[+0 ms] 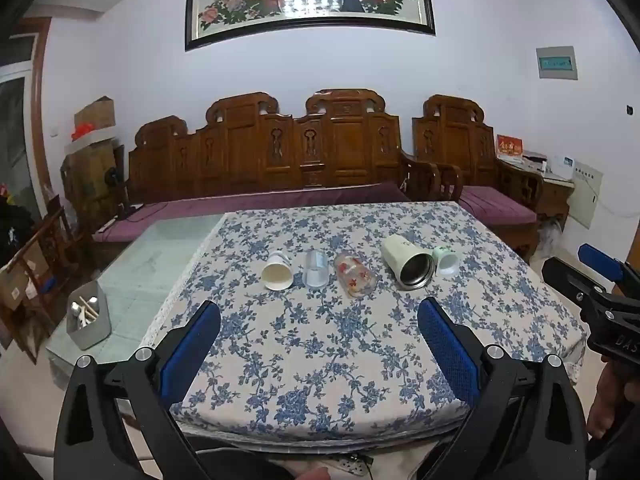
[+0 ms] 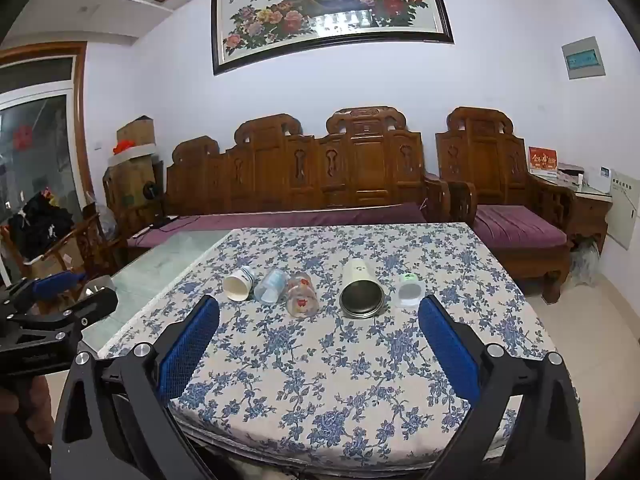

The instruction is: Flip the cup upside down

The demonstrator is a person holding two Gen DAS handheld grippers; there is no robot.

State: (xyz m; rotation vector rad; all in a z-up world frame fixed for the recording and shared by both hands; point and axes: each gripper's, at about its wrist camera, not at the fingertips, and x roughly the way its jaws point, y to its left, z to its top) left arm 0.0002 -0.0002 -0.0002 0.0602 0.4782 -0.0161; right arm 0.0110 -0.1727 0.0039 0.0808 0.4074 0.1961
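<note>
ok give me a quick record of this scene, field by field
surface: table with a blue floral tablecloth
cups: five in a row, all lying on their sides
left to right: paper cup, clear cup, flowered glass, steel-lined tumbler, small white cup
left hand-held gripper: open, empty
right hand-held gripper: open, empty

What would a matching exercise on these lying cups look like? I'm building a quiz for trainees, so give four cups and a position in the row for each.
Cups:
1. white paper cup
2. clear plastic cup
3. glass cup with red flower print
4. cream steel-lined tumbler

Positions, counted in the left wrist view:
A. second from the right, beside the small pale green cup
B. far left end
C. middle of the five
D. second from the left

Pairs: 1-B, 2-D, 3-C, 4-A
</note>
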